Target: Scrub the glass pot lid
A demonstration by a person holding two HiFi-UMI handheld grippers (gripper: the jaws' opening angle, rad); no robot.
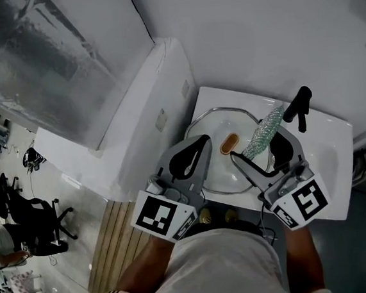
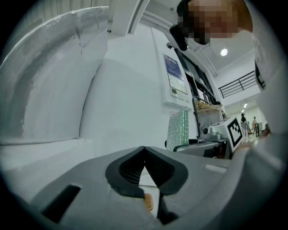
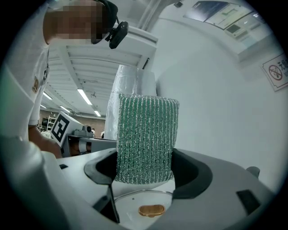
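1. Glass pot lid (image 1: pixel 224 171) lying flat in the white sink (image 1: pixel 324 142), below both sets of fingers, brown knob (image 1: pixel 229 143) up and showing between the two grippers from above.
2. Left gripper (image 1: pixel 203 140) out over the lid's left rim; in its own view fingers (image 2: pixel 128 168) pressed tip to tip, nothing between them, just a sliver of the knob (image 2: pixel 148 202) peeking through underneath.
3. Right gripper (image 1: pixel 255 147) over the lid's right side, fingers (image 3: pixel 193 173) clamped on a green scourer (image 3: pixel 146 134) that stands up well past the tips; lid (image 3: pixel 135 200) and knob (image 3: pixel 151 210) directly beneath it. Contact between scourer and glass: can't tell.
4. Both hands reaching forward over the sink, side by side, grippers held level, marker cubes (image 1: pixel 164 216) nearest the body.
5. Scourer (image 1: pixel 263 131) tip close to the black faucet (image 1: pixel 298 106).
6. Count: one lid, one knob, one scourer, one faucet, two grippers.
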